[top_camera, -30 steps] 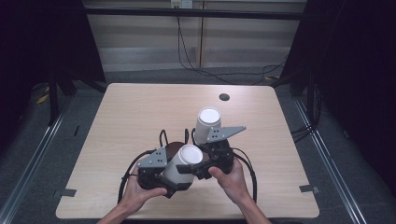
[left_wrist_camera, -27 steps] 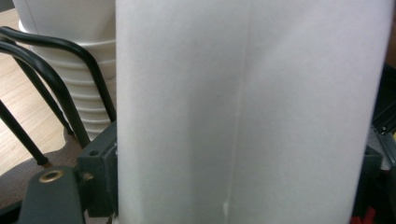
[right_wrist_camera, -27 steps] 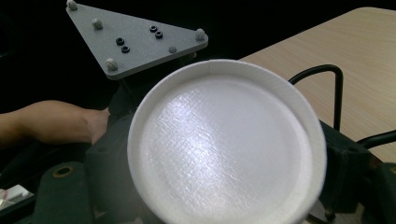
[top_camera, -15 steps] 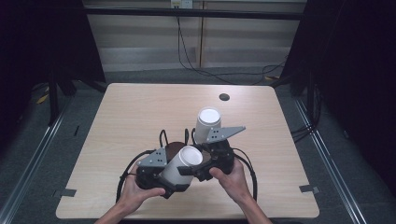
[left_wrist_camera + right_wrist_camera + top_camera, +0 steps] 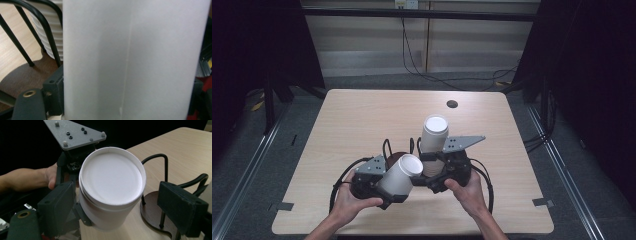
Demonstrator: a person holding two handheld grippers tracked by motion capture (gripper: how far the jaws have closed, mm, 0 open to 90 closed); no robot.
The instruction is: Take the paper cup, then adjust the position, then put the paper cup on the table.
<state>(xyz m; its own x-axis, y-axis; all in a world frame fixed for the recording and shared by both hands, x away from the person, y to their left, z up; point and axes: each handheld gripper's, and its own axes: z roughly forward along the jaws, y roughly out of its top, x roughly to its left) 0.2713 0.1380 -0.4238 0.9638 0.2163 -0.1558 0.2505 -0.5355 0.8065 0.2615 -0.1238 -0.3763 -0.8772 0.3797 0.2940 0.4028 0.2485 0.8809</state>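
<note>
Near the front edge of the wooden table, I work two hand-held grippers over a paper-cup changeover. My left gripper is clamped on a white paper cup, carrying it tilted above the table with its closed base turned up and to the right. My right gripper straddles that base with its jaws spread: one pad sits close against the wall and the other stands off it with a visible gap. Just behind, toward the table's middle, a ribbed white stack of cups stands upright beside a black wire stand on a round brown foot. As I see it, the thin wall is the main risk. If I close the right jaws hard or off-centre, the cup could buckle or squirt out, and if I loosen the left too early it could drop to the table. With so little room here, a careless swing could also hook a wire loop or tip the stack. A small dark disc lies well apart, near the far edge.
</note>
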